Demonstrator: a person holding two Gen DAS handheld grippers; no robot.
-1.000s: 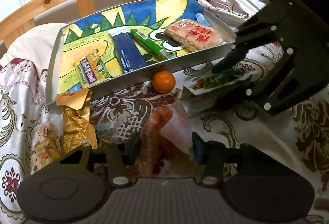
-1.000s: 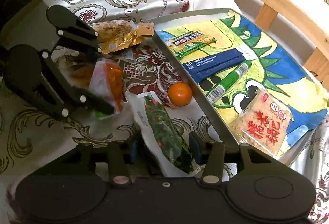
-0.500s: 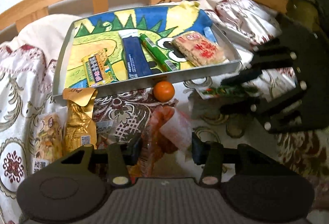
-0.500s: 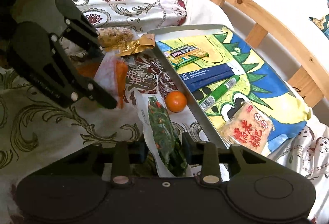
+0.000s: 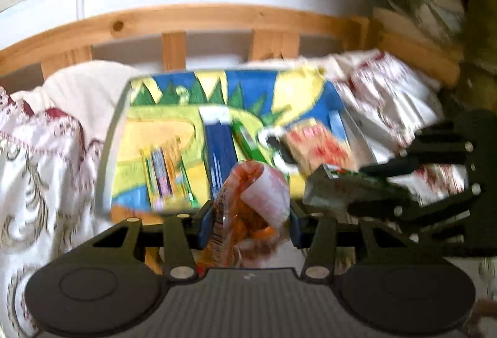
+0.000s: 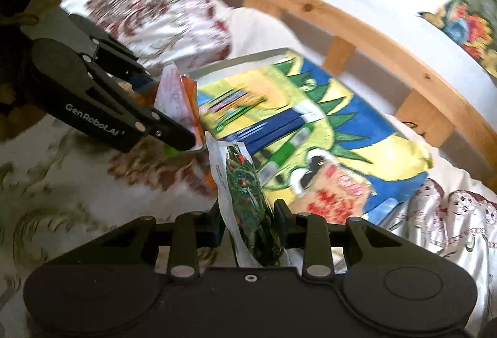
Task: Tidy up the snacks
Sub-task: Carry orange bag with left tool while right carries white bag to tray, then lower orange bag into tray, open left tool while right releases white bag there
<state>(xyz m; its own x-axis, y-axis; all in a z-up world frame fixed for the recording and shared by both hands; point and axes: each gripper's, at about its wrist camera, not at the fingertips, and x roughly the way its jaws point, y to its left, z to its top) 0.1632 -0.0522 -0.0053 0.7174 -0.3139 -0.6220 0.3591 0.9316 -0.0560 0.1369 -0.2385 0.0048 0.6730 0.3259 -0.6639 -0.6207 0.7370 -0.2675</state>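
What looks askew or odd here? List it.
Nothing spilled or torn that the blurred frames show. The tray sits tilted on the rumpled bedding. Each gripper holds a packet in the air: left gripper the orange packet, right gripper the green packet.

Both wrist views close, facing tray (image 5: 105, 151) from opposite sides.

left tool (image 5: 248, 220) clamped shut, right tool (image 6: 248, 223) likewise, side by side
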